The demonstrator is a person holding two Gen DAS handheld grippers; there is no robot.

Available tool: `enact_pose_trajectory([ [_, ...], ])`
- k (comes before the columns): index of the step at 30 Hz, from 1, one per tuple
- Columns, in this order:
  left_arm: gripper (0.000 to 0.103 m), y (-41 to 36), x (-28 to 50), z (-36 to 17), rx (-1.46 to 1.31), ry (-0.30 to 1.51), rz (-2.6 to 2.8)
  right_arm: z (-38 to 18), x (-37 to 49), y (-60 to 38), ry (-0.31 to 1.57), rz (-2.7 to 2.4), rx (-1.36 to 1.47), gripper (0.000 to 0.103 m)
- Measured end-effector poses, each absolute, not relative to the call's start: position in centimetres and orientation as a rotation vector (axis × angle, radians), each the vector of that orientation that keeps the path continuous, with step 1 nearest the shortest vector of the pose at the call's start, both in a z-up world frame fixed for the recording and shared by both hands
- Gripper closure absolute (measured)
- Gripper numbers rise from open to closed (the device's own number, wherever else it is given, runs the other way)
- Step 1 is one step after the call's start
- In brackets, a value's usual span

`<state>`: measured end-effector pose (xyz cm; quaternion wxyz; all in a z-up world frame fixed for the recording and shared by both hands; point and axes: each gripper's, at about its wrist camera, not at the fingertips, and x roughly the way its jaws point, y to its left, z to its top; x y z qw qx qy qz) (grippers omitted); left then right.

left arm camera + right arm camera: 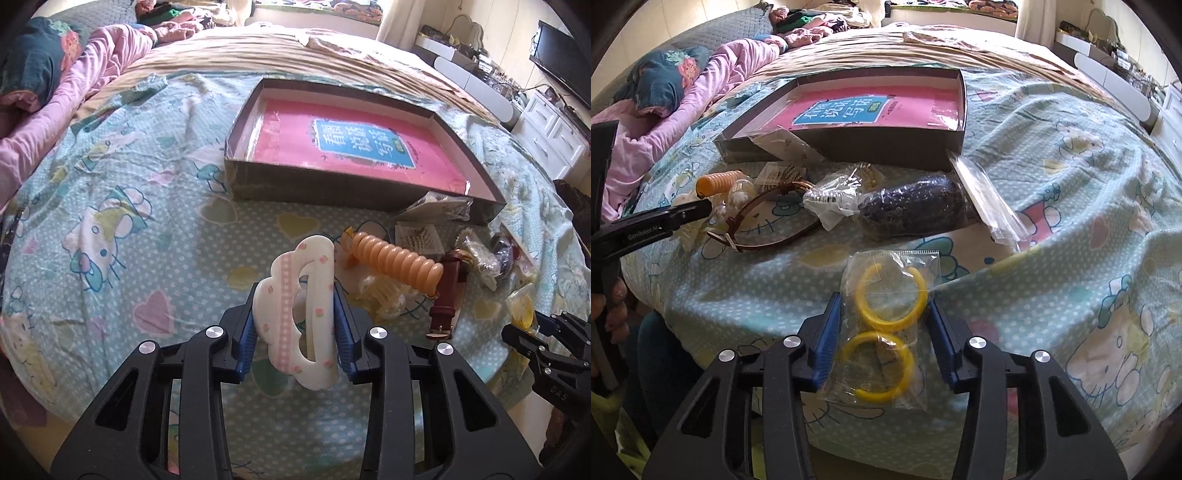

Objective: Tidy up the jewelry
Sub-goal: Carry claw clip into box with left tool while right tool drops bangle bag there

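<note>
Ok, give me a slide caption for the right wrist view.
Right gripper clamps a clear bag of yellow hoops, box behind.

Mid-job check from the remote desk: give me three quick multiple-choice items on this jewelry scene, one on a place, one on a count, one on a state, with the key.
1. Where is the brown strap watch?
A. inside the box
B. on the bedsheet in front of the box
C. on the pillow

2. How many yellow rings are in the clear bag?
A. one
B. two
C. four

3. What are the left gripper jaws doing?
A. hanging open over bare sheet
B. closed on the orange spiral clip
C. closed on the white cloud-shaped hair clip

Key:
1 B, the watch lies on the bedsheet among the loose items, outside the box.
2 B, two yellow rings show through the plastic, between the right gripper jaws.
3 C, both blue pads press the sides of the white cloud-shaped hair clip; the orange spiral clip lies beyond.
</note>
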<state>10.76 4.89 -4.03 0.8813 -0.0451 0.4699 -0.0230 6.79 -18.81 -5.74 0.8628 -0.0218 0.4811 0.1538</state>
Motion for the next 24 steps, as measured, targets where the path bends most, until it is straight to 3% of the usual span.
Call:
enact_pose_trajectory([
  [13,0.075,6.2,12.2,-0.7,-0.111,0.928,-0.044,0.0,8.3,-18.2,0.861,0.399,-0.014,0.063],
  [24,0.075,5.5,15.8,0.9,-0.088,0.905,-0.045,1.2,13.7,-17.8,0.814,0.391,0.009,0.063],
])
